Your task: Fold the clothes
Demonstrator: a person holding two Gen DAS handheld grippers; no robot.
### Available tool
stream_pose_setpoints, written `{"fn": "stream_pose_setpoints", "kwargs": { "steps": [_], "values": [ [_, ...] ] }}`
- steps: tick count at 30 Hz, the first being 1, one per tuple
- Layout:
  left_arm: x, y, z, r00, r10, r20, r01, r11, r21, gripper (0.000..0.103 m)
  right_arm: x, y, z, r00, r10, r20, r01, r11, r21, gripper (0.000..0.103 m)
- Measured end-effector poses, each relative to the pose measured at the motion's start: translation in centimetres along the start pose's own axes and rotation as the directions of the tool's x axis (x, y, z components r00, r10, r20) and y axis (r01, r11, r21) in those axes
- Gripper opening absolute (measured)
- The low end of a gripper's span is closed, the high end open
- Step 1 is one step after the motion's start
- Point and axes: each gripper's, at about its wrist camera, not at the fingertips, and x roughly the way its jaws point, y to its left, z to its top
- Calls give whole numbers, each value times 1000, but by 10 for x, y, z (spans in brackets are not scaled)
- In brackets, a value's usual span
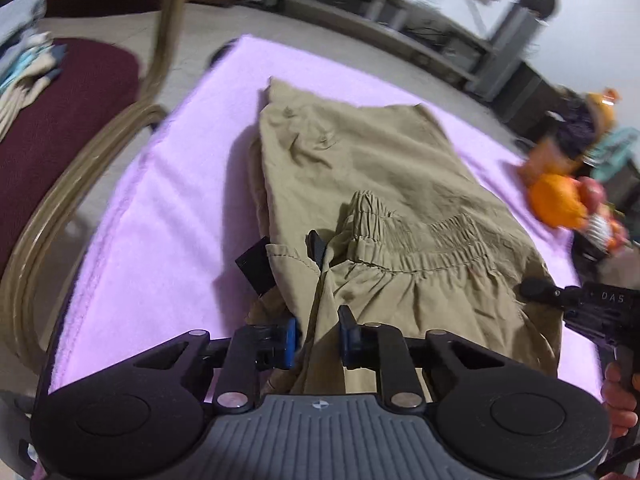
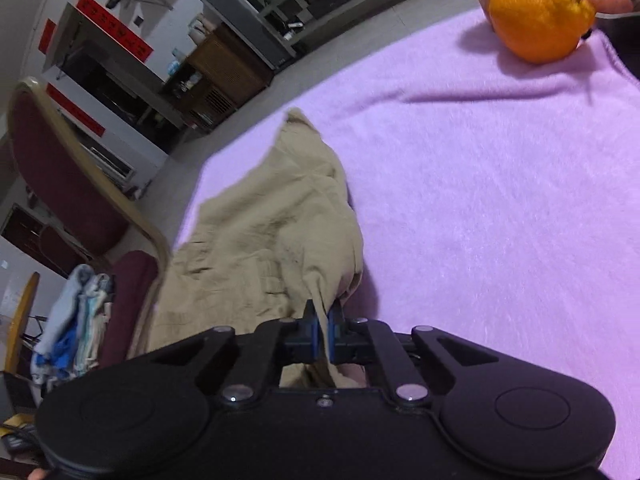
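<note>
Khaki trousers (image 1: 360, 168) with an elastic waistband (image 1: 420, 248) lie partly folded on a purple blanket (image 1: 160, 220). My left gripper (image 1: 286, 258) is shut on the near left corner of the waistband, with cloth bunched between its black fingers (image 1: 256, 268). My right gripper (image 2: 323, 312) is shut on a pinched fold at the right edge of the trousers (image 2: 260, 240). In the left wrist view, the right gripper (image 1: 534, 289) shows at the trousers' right side, with a hand (image 1: 620, 396) on its handle.
An orange (image 2: 540, 16) and other fruit (image 1: 560, 200) sit at the blanket's (image 2: 480, 200) right end. A maroon chair (image 1: 60, 128) stands to the left with a pile of clothes (image 1: 24, 68) on its seat. Shelves (image 1: 380, 4) stand beyond the table.
</note>
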Motion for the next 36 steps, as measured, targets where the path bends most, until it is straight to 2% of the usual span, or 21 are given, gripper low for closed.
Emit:
{"fn": "stream_pose_setpoints", "kwargs": {
  "steps": [2,5,7,8,9,11,14,15,18,19,20,21,24,26,27,29,31,33,34,35,36],
  "values": [
    [3,5,-6,999,-22,-41,22,1000,-1,23,-20,2,-12,999,-35,12,35,999,-24,4],
    [17,15,-14,996,27,-80,-32,998,-52,42,-27,-9,-25,995,-96,-22,96,995,-23,6],
    [13,15,-15,995,56,-78,-62,996,-70,45,-25,-19,-28,986,-155,-60,154,988,-21,15],
    [6,11,-16,995,75,-64,-78,995,-58,46,-32,-17,-24,986,-160,-51,158,986,-51,20],
    [-5,5,-16,994,103,-37,-104,994,-25,45,-39,-16,-20,985,-166,-42,162,983,-81,29],
    [-25,-7,-15,993,109,34,-110,994,27,42,-58,-9,-9,985,-173,-16,169,974,-151,37],
    [-52,-23,-14,988,72,138,-85,992,96,34,-86,5,14,984,-173,42,178,944,-277,39],
    [-52,-31,-13,989,38,141,-55,991,121,29,-87,7,21,983,-172,58,181,936,-302,39],
    [-28,-61,-11,993,-20,114,-8,971,240,27,-84,12,42,982,-164,93,187,913,-363,36],
    [-15,-71,-11,995,-20,95,-7,960,281,27,-77,12,46,985,-148,86,170,910,-377,30],
    [0,-77,-9,997,-14,77,-10,952,305,26,-69,12,50,988,-132,78,152,908,-391,17],
    [16,-78,-5,998,1,60,-19,952,306,22,-59,12,54,993,-112,49,122,911,-393,12],
    [54,-75,11,1000,6,24,-13,958,286,17,-27,6,57,998,8,-58,-28,934,-356,12],
    [71,-69,24,1000,-12,7,10,962,272,18,-3,4,63,991,70,-115,-103,942,-320,14],
    [77,-73,27,1000,-8,-6,9,954,300,19,8,4,65,986,96,-133,-132,943,-305,14],
    [84,-81,26,1000,2,-3,-1,928,372,19,33,4,70,970,158,-186,-205,941,-268,16],
    [84,-82,22,1000,-3,18,-5,919,395,19,62,5,73,942,219,-255,-280,931,-234,21],
    [83,-78,16,999,-20,42,2,920,392,19,96,3,71,877,299,-375,-384,907,-173,24],
    [82,-76,14,998,-30,53,7,921,389,19,115,0,70,828,344,-442,-438,890,-127,24],
    [82,-74,13,997,-39,61,12,922,388,19,132,-3,68,795,358,-489,-459,883,-100,23],
    [82,-73,12,997,-45,66,16,921,390,19,145,-9,72,795,359,-489,-454,887,-87,12]
  ]
}}
